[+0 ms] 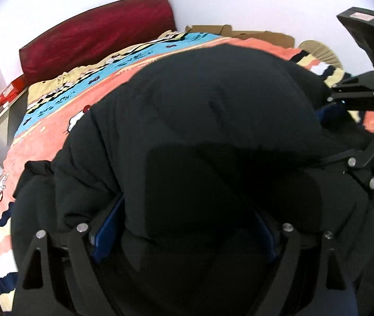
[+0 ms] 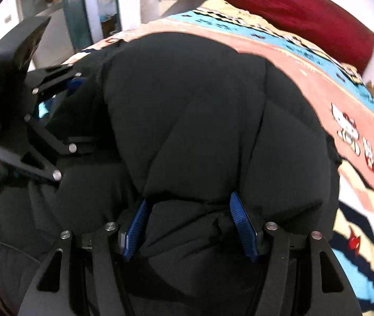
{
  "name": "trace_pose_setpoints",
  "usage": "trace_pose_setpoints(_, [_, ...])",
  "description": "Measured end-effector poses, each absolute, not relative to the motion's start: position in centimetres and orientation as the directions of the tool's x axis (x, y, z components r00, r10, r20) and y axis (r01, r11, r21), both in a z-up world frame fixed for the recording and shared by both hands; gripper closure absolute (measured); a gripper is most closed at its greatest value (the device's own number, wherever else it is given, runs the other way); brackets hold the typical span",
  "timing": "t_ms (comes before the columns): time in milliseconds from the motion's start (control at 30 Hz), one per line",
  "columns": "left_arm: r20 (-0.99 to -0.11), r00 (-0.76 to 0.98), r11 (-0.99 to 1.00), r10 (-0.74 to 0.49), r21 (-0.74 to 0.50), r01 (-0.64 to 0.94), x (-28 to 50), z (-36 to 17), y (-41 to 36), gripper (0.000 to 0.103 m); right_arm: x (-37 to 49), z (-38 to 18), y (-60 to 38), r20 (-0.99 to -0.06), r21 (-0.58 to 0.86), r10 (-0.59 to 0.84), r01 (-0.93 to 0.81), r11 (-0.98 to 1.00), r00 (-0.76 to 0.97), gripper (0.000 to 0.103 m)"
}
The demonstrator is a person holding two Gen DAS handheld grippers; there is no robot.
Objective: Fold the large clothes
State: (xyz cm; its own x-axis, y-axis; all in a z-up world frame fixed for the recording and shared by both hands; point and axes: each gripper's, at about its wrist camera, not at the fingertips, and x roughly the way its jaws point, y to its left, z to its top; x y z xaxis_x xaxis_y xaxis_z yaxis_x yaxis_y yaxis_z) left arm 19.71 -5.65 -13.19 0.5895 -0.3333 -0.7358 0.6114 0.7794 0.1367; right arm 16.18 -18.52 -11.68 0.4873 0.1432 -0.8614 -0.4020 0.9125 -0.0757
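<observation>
Black puffer jacket (image 2: 200,121) bunched on bed (image 1: 55,134). Left gripper (image 1: 184,237) and right gripper (image 2: 191,226) both clamp thick padded folds. Risk: slippery bulky fabric squeezing out between jaws, fold springing open.

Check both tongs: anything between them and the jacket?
Nothing visible. The black puffer jacket already fills the gap between the right tongs pads and bulges between the left tongs pads, atop the patterned blanket.

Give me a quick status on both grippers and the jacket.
Left gripper and right gripper both clamped on bunched black puffer jacket. Jacket heaped on patterned blanket. Nothing obstructing.
</observation>
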Motion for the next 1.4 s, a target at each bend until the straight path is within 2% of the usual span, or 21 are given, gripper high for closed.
trace_pose_setpoints(200, [-0.750, 0.597, 0.802, -0.284, 0.156, 0.577, 22.2, -14.9, -6.5, 0.016, 18.9, -13.9, -19.0, -0.845, -0.047, 0.152, -0.354, 0.934, 0.513, 0.040])
trace_pose_setpoints(367, [-0.800, 0.562, 0.821, -0.209, 0.169, 0.546, 24.1, -15.0, -7.3, 0.012, 20.2, -13.8, -17.8, -0.854, -0.118, 0.065, -0.314, 0.942, 0.516, 0.041])
trace_pose_setpoints(467, [-0.813, 0.545, 0.825, -0.206, 0.156, 0.544, 23.3, -13.2, -7.2, 0.012, 19.2, -12.4, -17.4, -0.883, -0.125, 0.036, -0.307, 0.943, 0.468, 0.041])
trace_pose_setpoints(800, [-0.743, 0.613, 0.886, -0.267, 0.061, 0.460, 14.2, -4.0, 0.5, 0.012, 6.6, -4.3, -20.6, -0.824, -0.103, 0.062, -0.256, 0.961, 0.564, 0.041])
trace_pose_setpoints(933, [-0.735, 0.629, 0.914, -0.253, 0.033, 0.405, 9.8, -2.0, 5.3, 0.012, 0.7, -2.0, -23.2, -0.806, -0.109, 0.044, -0.221, 0.969, 0.591, 0.037])
trace_pose_setpoints(1167, [-0.747, 0.614, 0.954, -0.254, -0.088, 0.287, 3.7, -1.9, 14.0, 0.012, -6.7, -0.7, -28.8, -0.798, -0.090, -0.014, -0.095, 0.991, 0.603, 0.023])
trace_pose_setpoints(1400, [-0.745, 0.591, 0.951, -0.310, -0.251, 0.182, 0.1, -3.8, 19.0, 0.012, -9.9, -3.9, -31.7, -0.827, -0.015, -0.008, -0.007, 1.000, 0.562, 0.017])
